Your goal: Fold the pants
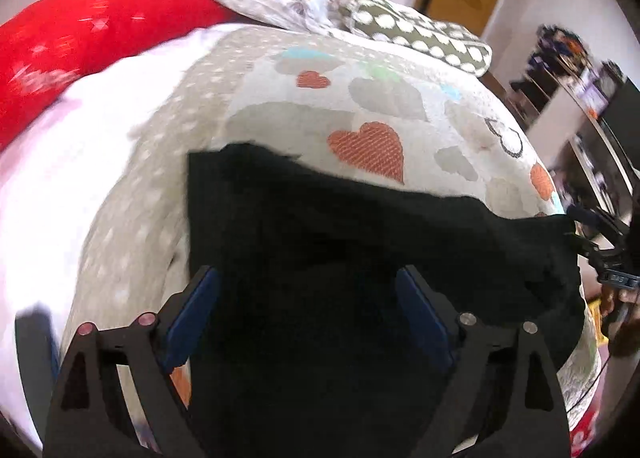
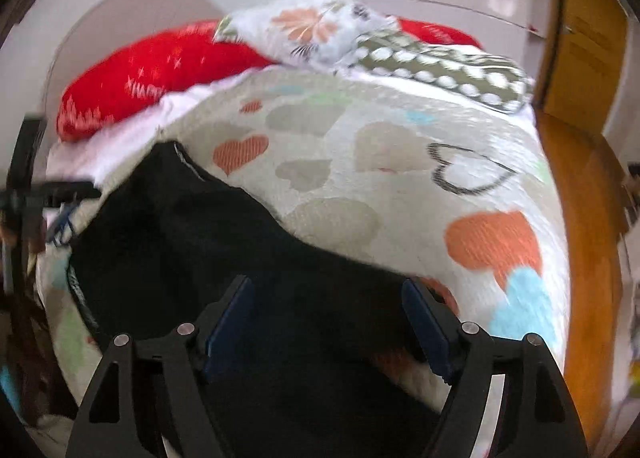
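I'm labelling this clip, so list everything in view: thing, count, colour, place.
Black fabric pants: one, black, lying on the bedspread's near part.
Heart-print bedspread: one, pale with orange, grey, blue hearts, covering the bed.
Red pillow: one, at the bed's head.
Floral pillow: one, white with orange flowers, atop the red pillow.
Polka-dot cushion: one, olive with white dots, beside the floral pillow.
Wooden door: one, brown, beyond the bed.
Left gripper: black, blue pads, open above the pants.
Right gripper: same, open.

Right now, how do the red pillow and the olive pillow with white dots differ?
The plain red pillow with faint white marks lies at the bed's far left and looks bulkier; the olive pillow with white dots lies at the far right and looks flatter. The floral white pillow overlaps both. Both rest at the head of the bed, away from the black pants.
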{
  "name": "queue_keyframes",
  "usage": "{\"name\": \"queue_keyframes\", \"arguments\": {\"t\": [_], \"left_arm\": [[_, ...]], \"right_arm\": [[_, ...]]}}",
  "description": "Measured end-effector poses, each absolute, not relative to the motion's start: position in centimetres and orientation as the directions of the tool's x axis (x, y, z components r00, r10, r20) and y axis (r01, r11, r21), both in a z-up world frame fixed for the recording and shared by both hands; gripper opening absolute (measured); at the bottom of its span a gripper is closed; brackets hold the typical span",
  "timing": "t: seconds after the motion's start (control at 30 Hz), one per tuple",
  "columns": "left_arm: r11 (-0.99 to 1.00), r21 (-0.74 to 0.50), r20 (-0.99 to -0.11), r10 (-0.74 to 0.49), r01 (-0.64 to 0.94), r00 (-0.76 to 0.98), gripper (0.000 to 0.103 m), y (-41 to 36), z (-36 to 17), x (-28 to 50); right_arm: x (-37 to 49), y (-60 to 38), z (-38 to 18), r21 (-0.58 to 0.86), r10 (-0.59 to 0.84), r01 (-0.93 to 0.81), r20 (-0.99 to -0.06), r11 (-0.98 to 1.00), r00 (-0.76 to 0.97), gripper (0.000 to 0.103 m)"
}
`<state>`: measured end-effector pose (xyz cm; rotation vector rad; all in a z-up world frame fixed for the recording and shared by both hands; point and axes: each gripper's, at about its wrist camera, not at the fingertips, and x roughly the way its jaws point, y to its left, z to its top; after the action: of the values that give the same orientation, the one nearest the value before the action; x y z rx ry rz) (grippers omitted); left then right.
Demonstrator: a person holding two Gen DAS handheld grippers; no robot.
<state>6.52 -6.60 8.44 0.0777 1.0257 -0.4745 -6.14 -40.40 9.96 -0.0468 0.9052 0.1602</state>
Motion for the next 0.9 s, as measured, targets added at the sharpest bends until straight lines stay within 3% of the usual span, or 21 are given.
{"name": "queue_keyframes", "arguments": {"t": [0.27,0.43,0.5,0.57,0.63,0.67,0.7,0.73,0.77,0.8,0.9], "left_arm": [[0.782,-0.027,-0.875,-0.319,0.622,0.364,0.09,-12.6,7.0,11.6],[0.622,0.157,-0.901,-0.228,0.767,0.369,0.09,-16.7,4.7,11.8],[0.582,0.177,-0.911,-0.207,0.794,0.356,0.092,-17.5,3.8,11.9],[0.592,0.167,-0.909,-0.216,0.789,0.355,0.096,-17.8,3.5,12.4],[0.616,0.144,-0.911,-0.222,0.774,0.347,0.094,-17.7,3.2,12.8],[0.62,0.132,-0.912,-0.23,0.773,0.34,0.087,-17.7,3.0,12.8],[0.616,0.104,-0.911,-0.255,0.781,0.323,0.066,-17.8,3.1,12.6],[0.604,0.068,-0.909,-0.29,0.794,0.299,0.051,-17.9,3.3,12.2],[0.593,0.059,-0.905,-0.308,0.803,0.294,0.026,-18.2,3.4,11.7],[0.58,0.088,-0.901,-0.3,0.81,0.313,0.014,-18.7,3.6,11.0],[0.572,0.152,-0.889,-0.277,0.806,0.364,0.004,-19.3,4.7,9.9]], "right_arm": [[-0.5,-38.3,7.2,-0.003,0.14,-0.264,-0.841,0.965,0.523,0.078],[1.0,-37.1,5.1,-0.041,0.129,-0.343,-0.88,0.939,0.457,0.078],[1.3,-36.9,4.1,-0.034,0.136,-0.368,-0.895,0.929,0.426,0.076],[1.3,-36.2,3.4,-0.049,0.137,-0.398,-0.895,0.916,0.424,0.064],[1.0,-35.5,3.4,-0.051,0.156,-0.429,-0.888,0.902,0.433,0.019],[0.9,-34.8,3.4,-0.07,0.149,-0.443,-0.885,0.894,0.441,0.009],[0.7,-34.2,3.5,-0.111,0.119,-0.45,-0.883,0.886,0.453,0.006],[0.6,-33.8,3.6,-0.143,0.096,-0.454,-0.881,0.88,0.464,0.003],[0.5,-33.4,3.9,-0.178,0.073,-0.453,-0.872,0.874,0.484,0.0],[0.4,-33.2,4.4,-0.216,0.046,-0.445,-0.86,0.869,0.507,0.0],[0.9,-33.8,7.5,-0.291,-0.01,-0.377,-0.803,0.879,0.595,0.0]]}}
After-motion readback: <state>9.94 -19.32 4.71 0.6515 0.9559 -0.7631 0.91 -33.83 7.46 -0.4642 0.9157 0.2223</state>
